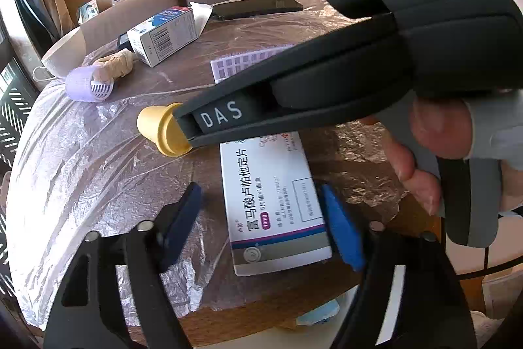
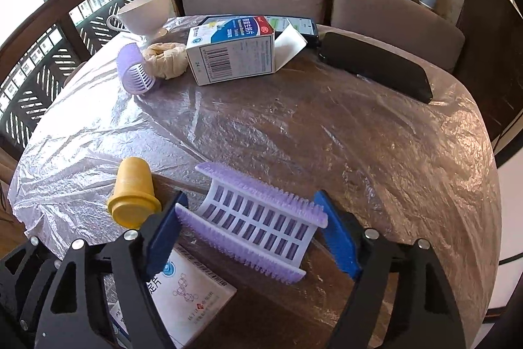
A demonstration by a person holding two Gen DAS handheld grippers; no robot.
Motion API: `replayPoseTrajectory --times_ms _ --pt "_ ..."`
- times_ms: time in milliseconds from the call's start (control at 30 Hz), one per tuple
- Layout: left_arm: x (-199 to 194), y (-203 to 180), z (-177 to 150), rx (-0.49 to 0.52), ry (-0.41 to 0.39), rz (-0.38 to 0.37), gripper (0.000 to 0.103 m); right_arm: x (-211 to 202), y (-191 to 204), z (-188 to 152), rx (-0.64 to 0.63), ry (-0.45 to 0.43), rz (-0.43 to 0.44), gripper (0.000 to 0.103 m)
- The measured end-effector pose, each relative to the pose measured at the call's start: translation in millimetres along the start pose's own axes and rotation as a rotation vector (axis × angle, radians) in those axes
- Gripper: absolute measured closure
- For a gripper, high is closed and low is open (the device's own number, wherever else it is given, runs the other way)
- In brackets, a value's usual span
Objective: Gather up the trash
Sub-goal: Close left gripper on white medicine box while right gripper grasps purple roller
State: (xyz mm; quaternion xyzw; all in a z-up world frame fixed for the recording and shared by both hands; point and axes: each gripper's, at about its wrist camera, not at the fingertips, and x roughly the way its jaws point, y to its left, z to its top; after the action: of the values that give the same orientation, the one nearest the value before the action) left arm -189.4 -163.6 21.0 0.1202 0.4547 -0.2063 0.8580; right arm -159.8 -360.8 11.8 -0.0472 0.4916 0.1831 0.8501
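The right claw [image 2: 251, 234] stands spread, its blue pads flanking a flattened purple hair roller [image 2: 258, 221] that lies between them on the counter [image 2: 359, 136]; the far pad sits apart from the roller's edge, and whether the near pad touches it cannot be told. At about ten o'clock from this claw a yellow plastic cap [image 2: 133, 192] lies on its side, just beside the left pad. Below the claw, toward seven o'clock, a white medicine box [image 2: 189, 293] lies flat on the counter. The left claw [image 1: 261, 224] is also spread wide, holding nothing, and the same medicine box [image 1: 271, 201] lies between its fingers, closer to the bright blue right pad [image 1: 343, 231]. Above it, at twelve o'clock, the body of the other gripper crosses the left wrist view, held by the person's hand [image 1: 434, 136], with the yellow cap [image 1: 161, 130] at its tip. Farther out, toward eleven o'clock in the right wrist view, sit a round purple roller [image 2: 134, 69], a wad of beige cloth [image 2: 166, 59] touching it, and an opened white-and-blue carton [image 2: 232, 54] on its side. A white cup [image 2: 143, 10] stands at the far edge, and a black phone [image 2: 376, 67] lies at one o'clock. Crinkled clear plastic sheeting [image 2: 81, 136] covers the counter.
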Motion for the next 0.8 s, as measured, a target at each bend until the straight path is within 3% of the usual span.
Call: replayPoseTrajectory --times_ms 67,133,233,300,800 --pt "-0.9 -1.8 -0.7 0.006 -0.002 0.002 0.032 -2.6 -1.6 0.4 0.008 -0.008 0.003 0.025" --pt "-2.4 -2.1 -0.9 0.008 -0.005 -0.013 0.043 -5.2 -3.4 0.7 0.015 -0.016 0.003 0.025" --pt "-3.8 -2.7 -0.9 0.011 -0.005 -0.011 0.044 -10.4 -7.6 1.0 0.032 -0.027 0.006 0.025" --pt "-4.0 -2.7 -0.9 0.010 -0.002 -0.014 0.050 -14.0 -9.6 1.0 0.038 -0.036 -0.001 0.025" --pt "-16.3 13.9 -3.4 -0.048 -0.018 -0.032 0.051 -45.5 -30.7 -18.4 0.093 -0.071 -0.012 0.025"
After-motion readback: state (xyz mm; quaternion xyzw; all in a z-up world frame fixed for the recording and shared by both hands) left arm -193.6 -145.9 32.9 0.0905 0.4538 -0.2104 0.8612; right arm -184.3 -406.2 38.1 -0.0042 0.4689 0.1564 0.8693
